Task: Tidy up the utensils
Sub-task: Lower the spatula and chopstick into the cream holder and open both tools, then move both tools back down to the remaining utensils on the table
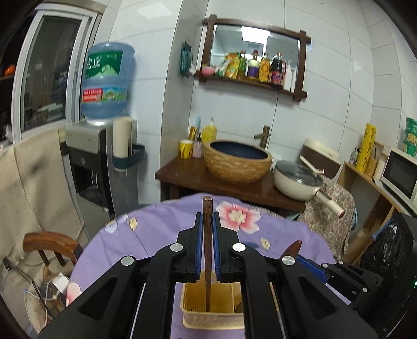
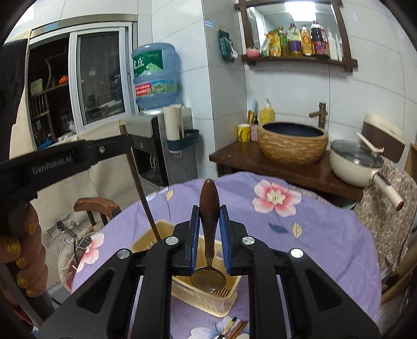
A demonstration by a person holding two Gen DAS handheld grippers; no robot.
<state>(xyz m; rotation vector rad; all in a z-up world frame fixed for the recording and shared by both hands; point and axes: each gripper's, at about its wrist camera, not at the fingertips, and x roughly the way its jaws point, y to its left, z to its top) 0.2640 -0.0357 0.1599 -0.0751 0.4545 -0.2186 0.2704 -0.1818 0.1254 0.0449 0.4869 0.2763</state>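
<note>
While the left gripper (image 1: 207, 221) pinches a dark round chopstick (image 1: 207, 250) upright, tip inside the slotted yellow plastic basket (image 1: 212, 316), the right gripper (image 2: 210, 219) clamps a wooden-handled brass spoon (image 2: 208, 263), bowl over the basket's other compartment. Basket bottom is hidden on the purple floral tablecloth (image 2: 312, 229).

Light: bright, even indoor light, cool white on the wall tiles (image 1: 325, 109).
Source: a ceiling lamp shows reflected in the mirror (image 2: 292, 15), glowing white.
Window: dark glass (image 1: 49, 73), no daylight coming in.
Glare: soft sheen on the pan lid (image 2: 357, 153).
Blur: the water bottle (image 1: 106, 78) is smeared in the left view.
Edges: heavy fisheye bending, black corners.
</note>
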